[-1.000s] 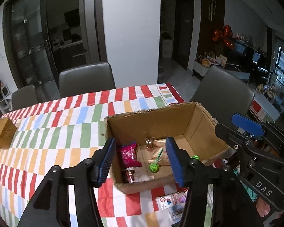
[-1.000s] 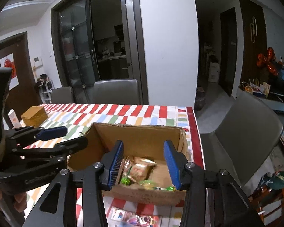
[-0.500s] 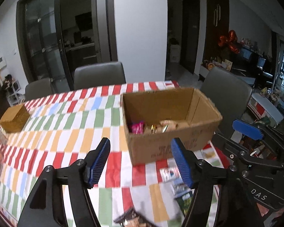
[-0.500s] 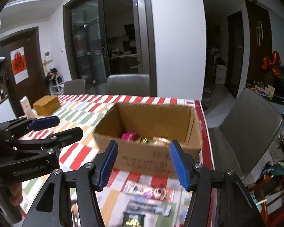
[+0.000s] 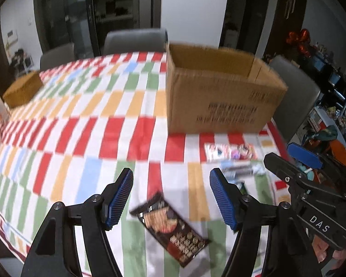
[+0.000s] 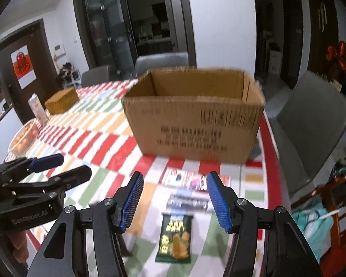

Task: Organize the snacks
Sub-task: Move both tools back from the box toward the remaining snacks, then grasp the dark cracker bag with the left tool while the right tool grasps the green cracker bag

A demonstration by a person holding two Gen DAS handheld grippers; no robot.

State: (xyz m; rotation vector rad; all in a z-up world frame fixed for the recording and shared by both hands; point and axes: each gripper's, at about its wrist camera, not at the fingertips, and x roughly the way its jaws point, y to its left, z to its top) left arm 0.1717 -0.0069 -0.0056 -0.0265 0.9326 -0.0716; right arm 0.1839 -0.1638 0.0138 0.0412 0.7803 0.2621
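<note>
An open cardboard box (image 5: 221,97) stands on the striped tablecloth; it also shows in the right wrist view (image 6: 193,117). Its inside is hidden from here. Loose snacks lie in front of it. A dark snack pack (image 5: 170,228) lies just below my open, empty left gripper (image 5: 170,198). A green chip bag (image 6: 175,239) lies below my open, empty right gripper (image 6: 173,198). A pink-and-white packet (image 6: 186,180) and a grey packet (image 6: 188,202) lie between the bag and the box. The right gripper also shows in the left wrist view (image 5: 295,161).
A small woven box (image 6: 61,100), a carton (image 6: 37,107) and a bowl of orange food (image 6: 23,136) stand at the table's left. Grey chairs (image 6: 311,124) ring the table. The table's right edge (image 6: 272,152) is close to the box.
Both grippers have pulled back and down from above the box toward the table's near edge. The box contents are out of sight and the loose snacks have come into view.
</note>
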